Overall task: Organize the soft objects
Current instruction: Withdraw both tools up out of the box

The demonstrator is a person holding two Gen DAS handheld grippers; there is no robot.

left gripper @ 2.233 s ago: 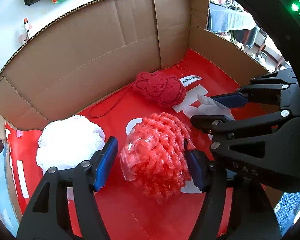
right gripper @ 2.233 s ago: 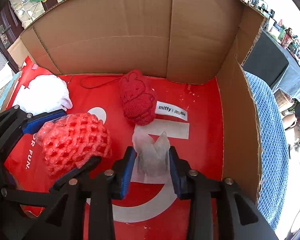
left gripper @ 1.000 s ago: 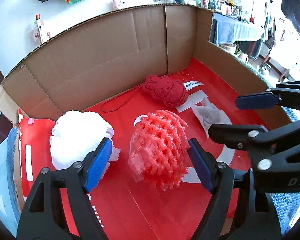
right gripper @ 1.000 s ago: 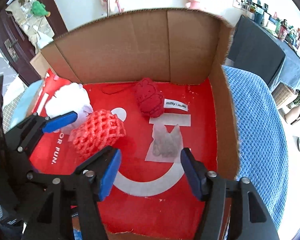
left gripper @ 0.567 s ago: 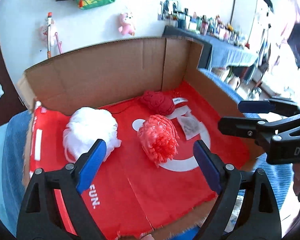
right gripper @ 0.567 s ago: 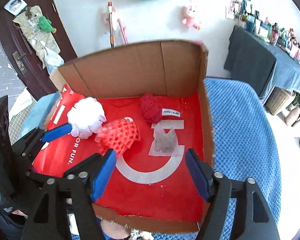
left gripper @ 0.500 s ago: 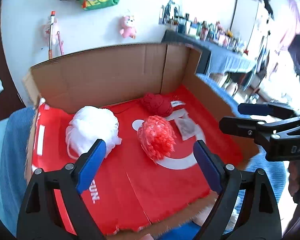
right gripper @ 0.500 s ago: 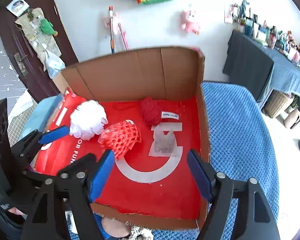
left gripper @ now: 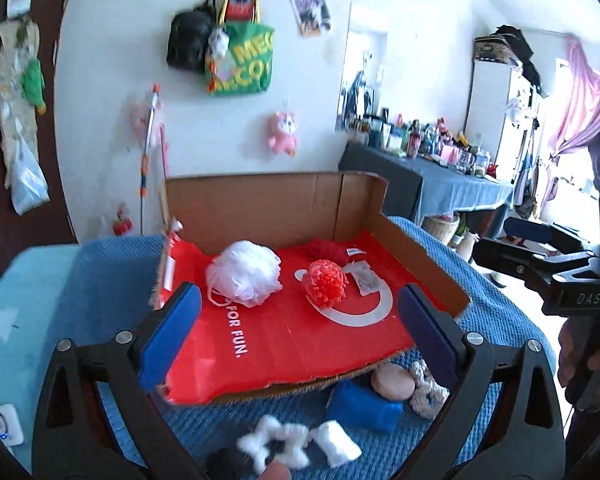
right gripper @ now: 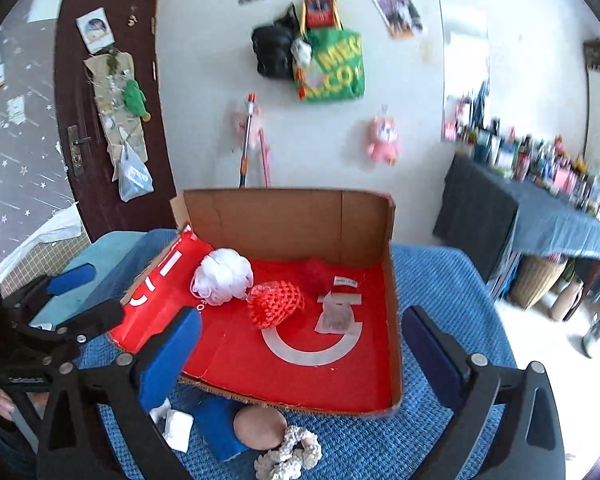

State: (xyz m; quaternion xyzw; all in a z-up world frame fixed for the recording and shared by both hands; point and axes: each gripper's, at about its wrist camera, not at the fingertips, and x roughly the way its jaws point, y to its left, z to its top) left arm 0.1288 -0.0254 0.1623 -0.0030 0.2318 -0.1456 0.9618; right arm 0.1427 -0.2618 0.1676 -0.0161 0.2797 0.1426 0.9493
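Note:
A cardboard box (left gripper: pixel 260 204) (right gripper: pixel 284 216) with a red floor holds a white puff (left gripper: pixel 242 278) (right gripper: pixel 222 276), a red foam net (left gripper: pixel 325 282) (right gripper: pixel 276 304), a dark red plush (left gripper: pixel 326 250) (right gripper: pixel 318 272) and a clear packet (left gripper: pixel 366 280) (right gripper: pixel 336 318). My left gripper (left gripper: pixel 298 312) hangs in front of and above the box. Its jaws are opening wide, with nothing between them. My right gripper (right gripper: pixel 300 336) hangs likewise, its jaws opening and empty. All four items lie free.
On the blue bedspread (right gripper: pixel 440 280) before the box lie a blue block (left gripper: pixel 364 404) (right gripper: pixel 216 426), a beige round sponge (left gripper: pixel 392 380) (right gripper: pixel 260 426), a white knotted rope (left gripper: pixel 424 388) (right gripper: pixel 290 456) and small white pieces (left gripper: pixel 336 444) (right gripper: pixel 176 426). A cluttered table (right gripper: pixel 560 208) stands at the right.
Both grippers let go, the left of the red net and the right of the clear packet. They opened wide and drew back and up out of the box, which brought the loose items in front into view.

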